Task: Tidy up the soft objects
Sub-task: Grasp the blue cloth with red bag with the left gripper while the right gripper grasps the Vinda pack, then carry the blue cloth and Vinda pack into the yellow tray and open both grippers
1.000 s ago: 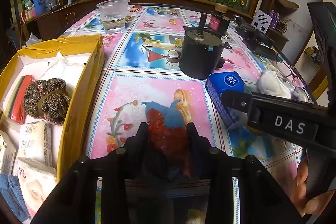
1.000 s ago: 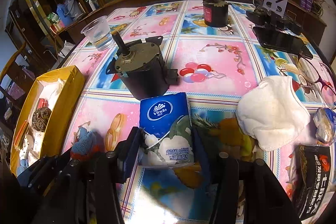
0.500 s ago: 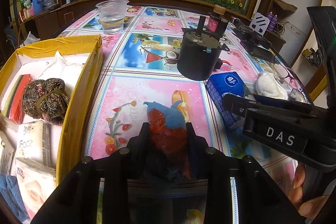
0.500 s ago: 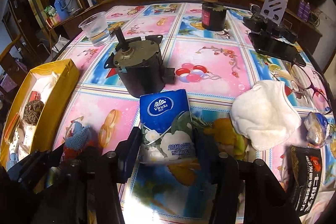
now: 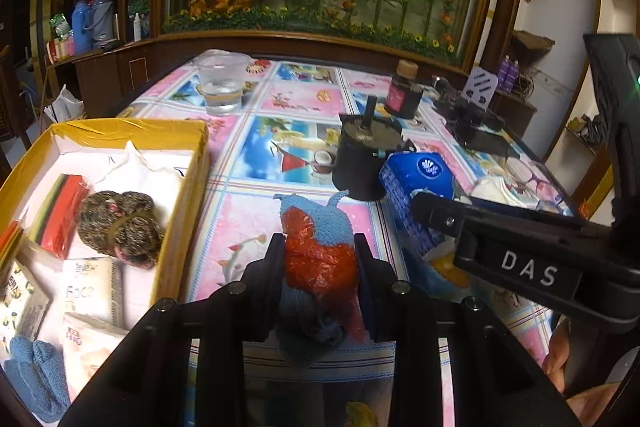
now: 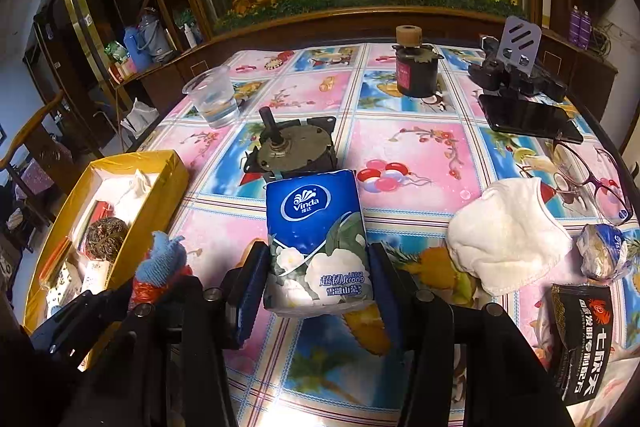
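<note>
Tabletop half sorted: box (image 5: 188,187) already holds several soft items, while left gripper (image 5: 318,259) clamps a knit (image 5: 316,223) and right gripper (image 6: 316,267) clamps a tissue pack (image 6: 316,227), and a cloth (image 6: 508,239) waits right of the box.

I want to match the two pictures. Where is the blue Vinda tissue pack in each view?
Left wrist view: Vinda tissue pack sits right of centre, behind the other hand-held gripper's finger.
Right wrist view: it is at centre, between the fingers.
Shared landmark: the yellow box on the left.
</note>
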Demonstrator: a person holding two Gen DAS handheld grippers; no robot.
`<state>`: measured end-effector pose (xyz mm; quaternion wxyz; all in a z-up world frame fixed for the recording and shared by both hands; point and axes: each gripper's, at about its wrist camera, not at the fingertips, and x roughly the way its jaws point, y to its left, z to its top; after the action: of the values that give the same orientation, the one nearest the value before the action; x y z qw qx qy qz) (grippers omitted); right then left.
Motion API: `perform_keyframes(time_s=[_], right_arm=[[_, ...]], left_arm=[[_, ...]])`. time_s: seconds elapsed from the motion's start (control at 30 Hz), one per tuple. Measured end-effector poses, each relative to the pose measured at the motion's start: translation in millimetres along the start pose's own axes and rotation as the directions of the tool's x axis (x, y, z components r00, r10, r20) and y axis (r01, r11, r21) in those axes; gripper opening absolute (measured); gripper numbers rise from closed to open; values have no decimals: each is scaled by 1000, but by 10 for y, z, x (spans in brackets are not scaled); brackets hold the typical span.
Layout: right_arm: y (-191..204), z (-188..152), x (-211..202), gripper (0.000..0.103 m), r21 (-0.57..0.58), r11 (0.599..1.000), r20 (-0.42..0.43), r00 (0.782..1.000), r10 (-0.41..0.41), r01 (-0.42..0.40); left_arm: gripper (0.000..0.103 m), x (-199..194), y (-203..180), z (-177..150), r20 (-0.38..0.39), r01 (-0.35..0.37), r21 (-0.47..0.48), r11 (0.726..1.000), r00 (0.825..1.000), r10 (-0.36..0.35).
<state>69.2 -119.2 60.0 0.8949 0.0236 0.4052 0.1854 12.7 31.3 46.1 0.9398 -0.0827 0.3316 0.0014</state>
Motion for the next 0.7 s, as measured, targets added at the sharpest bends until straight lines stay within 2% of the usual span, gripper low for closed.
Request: perform_keyframes(time_s=[0.23,0.5,0.7], right_arm=[[94,35,-61,55,15,1000,56,998,-5,5],[343,2,-68,55,44,998,86,996,38,-42],[663,-58,-98,55,13,992,97,988,120,-122]], left_arm=[[31,-172,57,7,68,8,-29,1000,998,-6],[31,-651,234,49,121,25,-77,997,992,-16],[31,-1057,558,119,175,-28,-108,994,983,47]])
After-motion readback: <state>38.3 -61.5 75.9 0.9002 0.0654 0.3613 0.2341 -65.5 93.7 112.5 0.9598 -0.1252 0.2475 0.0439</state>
